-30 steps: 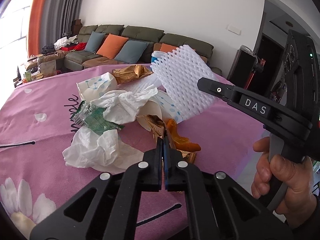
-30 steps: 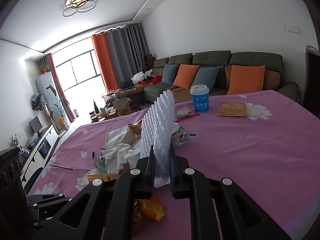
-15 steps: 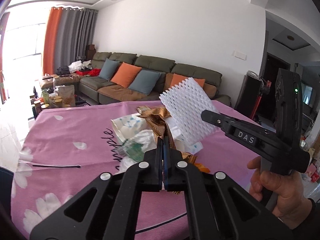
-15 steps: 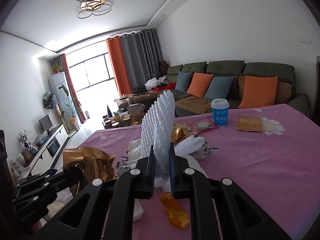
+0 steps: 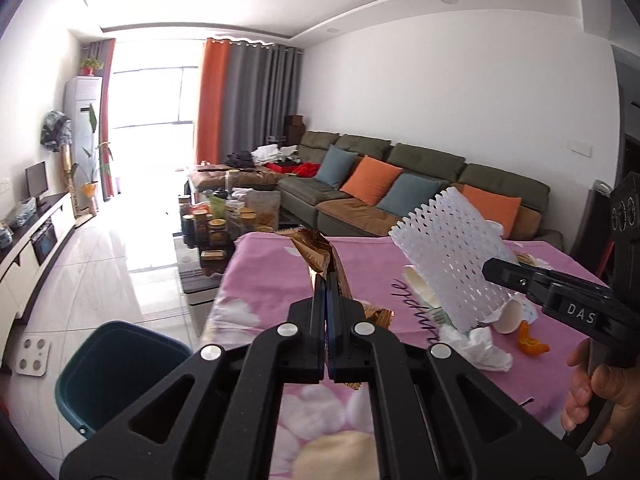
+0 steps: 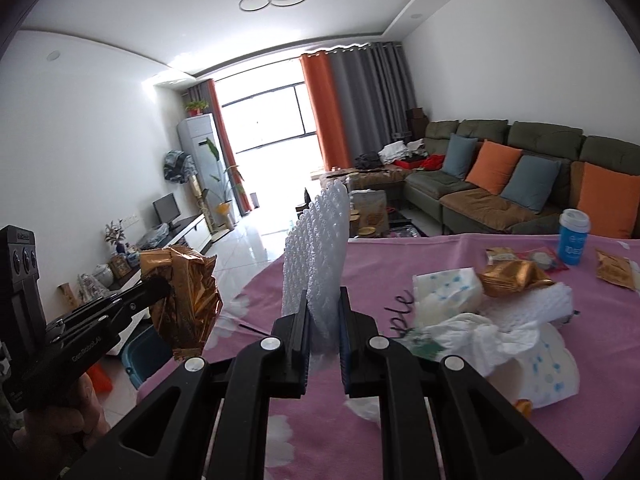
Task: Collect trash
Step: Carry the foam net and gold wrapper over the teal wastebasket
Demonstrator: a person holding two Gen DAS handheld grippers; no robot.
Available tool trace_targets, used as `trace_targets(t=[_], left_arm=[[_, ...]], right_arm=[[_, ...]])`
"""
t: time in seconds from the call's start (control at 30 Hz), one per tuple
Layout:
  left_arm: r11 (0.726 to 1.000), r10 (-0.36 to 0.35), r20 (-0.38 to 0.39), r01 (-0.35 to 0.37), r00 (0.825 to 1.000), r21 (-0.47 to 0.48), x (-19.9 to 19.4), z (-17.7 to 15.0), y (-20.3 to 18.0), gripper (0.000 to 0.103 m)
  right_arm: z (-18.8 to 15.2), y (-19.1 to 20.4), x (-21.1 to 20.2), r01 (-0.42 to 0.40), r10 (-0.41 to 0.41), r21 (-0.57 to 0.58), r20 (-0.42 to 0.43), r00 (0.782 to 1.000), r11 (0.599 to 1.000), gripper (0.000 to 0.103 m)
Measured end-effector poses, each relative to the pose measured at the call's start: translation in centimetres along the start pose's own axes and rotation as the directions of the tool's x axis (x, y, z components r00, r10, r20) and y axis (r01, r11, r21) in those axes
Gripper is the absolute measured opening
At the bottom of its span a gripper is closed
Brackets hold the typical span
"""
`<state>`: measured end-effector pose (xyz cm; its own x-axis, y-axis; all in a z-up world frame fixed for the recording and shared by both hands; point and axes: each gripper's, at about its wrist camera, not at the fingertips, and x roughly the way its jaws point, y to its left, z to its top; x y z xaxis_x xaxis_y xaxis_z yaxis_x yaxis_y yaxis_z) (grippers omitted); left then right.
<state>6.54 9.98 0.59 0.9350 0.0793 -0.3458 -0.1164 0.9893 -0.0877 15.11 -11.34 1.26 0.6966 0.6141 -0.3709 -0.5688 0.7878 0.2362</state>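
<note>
left gripper (image 5: 327,300) fingers clamped on gold wrapper (image 5: 318,256) | right gripper (image 6: 323,312) fingers clamped on foam net (image 6: 316,248) | bin (image 5: 116,364) lies below-left, nearer the left hand

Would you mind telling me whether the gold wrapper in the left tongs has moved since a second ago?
Yes. The gold wrapper, clamped in the left tongs, has lifted off the trash pile and swung left, toward the table edge above the teal bin.
</note>
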Motion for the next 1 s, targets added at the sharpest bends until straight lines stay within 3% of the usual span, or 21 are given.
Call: trace_targets(t=[0.23,0.47,0.73,1.0], left_arm=[[0.981,0.193,-0.016,-0.193,0.981,-0.032,-1.9,-0.5,7.8,0.001],[0.935,0.343,-0.077,-0.349,0.936,-0.071,-2.9,-2.2,15.8,0.001],[0.897,0.393,-0.173,-0.418,0.903,-0.145,-2.8,-4.4,23.1,0.001],[0.883,0.385,-0.279,-0.439,0.880,-0.165,0.4,-7.2,25.6,0.004]], right_arm=[[0.3,6.6,5.5,-0.176,0.170,-0.060,-0.102,0.980,0.982,0.010],[0.7,13.7,11.9,-0.299,0.261,-0.135,-0.241,0.935,0.945,0.010],[-0.4,20.3,19.4,-0.388,0.284,-0.170,-0.436,0.854,0.906,0.010],[-3.5,23.9,24.6,-0.407,0.211,-0.208,-0.604,0.769,0.889,0.011]])
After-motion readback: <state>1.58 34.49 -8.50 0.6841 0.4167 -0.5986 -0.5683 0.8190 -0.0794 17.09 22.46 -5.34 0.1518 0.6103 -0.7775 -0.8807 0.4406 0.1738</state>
